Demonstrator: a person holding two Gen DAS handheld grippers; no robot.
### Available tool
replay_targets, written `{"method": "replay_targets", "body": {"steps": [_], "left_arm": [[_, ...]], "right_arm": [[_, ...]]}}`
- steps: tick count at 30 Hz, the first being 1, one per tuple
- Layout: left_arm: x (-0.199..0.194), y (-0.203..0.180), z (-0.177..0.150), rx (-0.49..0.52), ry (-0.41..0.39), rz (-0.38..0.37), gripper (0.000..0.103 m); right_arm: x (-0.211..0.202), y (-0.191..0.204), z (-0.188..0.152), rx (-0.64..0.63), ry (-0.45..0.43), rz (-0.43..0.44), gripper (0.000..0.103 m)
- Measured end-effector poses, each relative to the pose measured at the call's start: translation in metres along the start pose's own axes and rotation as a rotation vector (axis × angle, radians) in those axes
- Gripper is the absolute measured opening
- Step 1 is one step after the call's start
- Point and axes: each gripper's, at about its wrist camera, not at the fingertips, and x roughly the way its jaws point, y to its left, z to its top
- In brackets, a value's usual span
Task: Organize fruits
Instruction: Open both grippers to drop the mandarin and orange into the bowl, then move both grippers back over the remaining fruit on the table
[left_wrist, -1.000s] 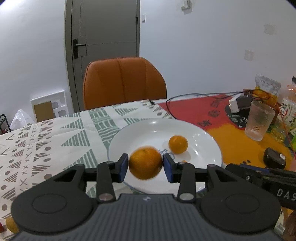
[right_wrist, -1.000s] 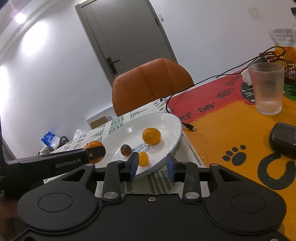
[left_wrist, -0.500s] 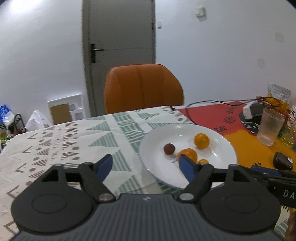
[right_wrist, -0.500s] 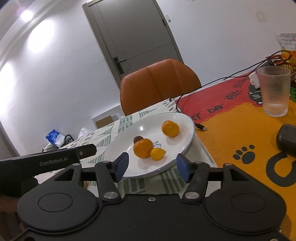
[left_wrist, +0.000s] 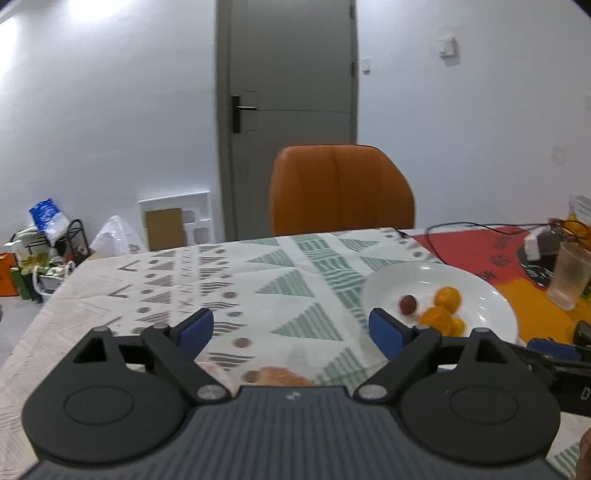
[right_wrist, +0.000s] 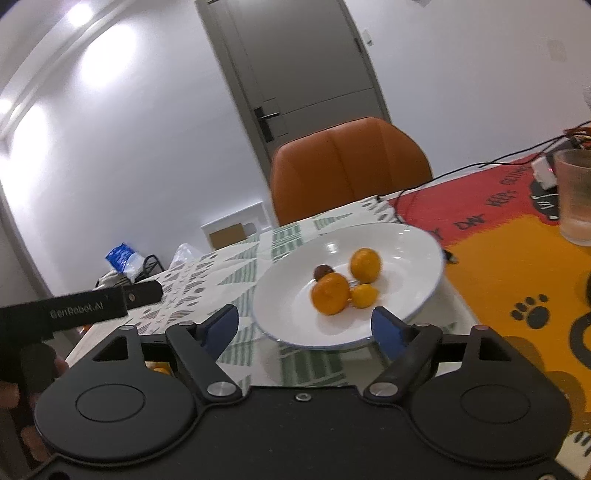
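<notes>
White walls and a grey door (left_wrist: 286, 122) stand behind the orange padded chair (left_wrist: 341, 190) at the far edge of our table, which wears a pale cloth with green triangle patterns (left_wrist: 207, 280) on one side and a red and orange mat with black paw prints (right_wrist: 517, 266) on the other. Our left gripper (left_wrist: 291, 326) hangs over the patterned cloth with its blue-padded jaws spread wide and nothing between them. Our right gripper (right_wrist: 304, 325) is likewise spread wide and empty, facing the near rim of the round white plate (right_wrist: 295, 284).

On that plate lie four fruits close together: a large orange mandarin (right_wrist: 330, 293), a second mandarin (right_wrist: 365, 264) just behind it, a small yellow-orange fruit (right_wrist: 364, 296) touching the large one, and a small dark brown fruit (right_wrist: 322, 272) at the back. Another orange fruit (left_wrist: 280, 376) shows blurred just under our left gripper. A ribbed clear drinking glass (right_wrist: 574, 197) stands on the mat, well apart from the plate.
</notes>
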Motion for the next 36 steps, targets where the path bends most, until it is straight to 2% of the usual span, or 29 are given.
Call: {"method": "replay_targets", "body": {"steps": [13, 26, 28, 33, 36], "left_arm": [[-0.007, 0.058, -0.003, -0.068, 0.011, 0.11, 0.091], [-0.014, 0.097, -0.015, -0.139, 0.034, 0.16, 0.091], [-0.015, 0.101, -0.017, -0.149, 0.034, 0.158, 0.091], [-0.013, 0.11, -0.025, -0.173, 0.053, 0.153, 0.088], [-0.012, 0.117, -0.03, -0.191, 0.06, 0.147, 0.082]], "right_arm": [[0.018, 0.036, -0.004, -0.062, 0.039, 0.066, 0.079], [0.035, 0.065, -0.011, -0.115, 0.082, 0.112, 0.079], [0.037, 0.07, -0.012, -0.126, 0.09, 0.12, 0.078], [0.044, 0.081, -0.014, -0.161, 0.117, 0.145, 0.068], [0.049, 0.087, -0.015, -0.174, 0.13, 0.156, 0.065]]}}
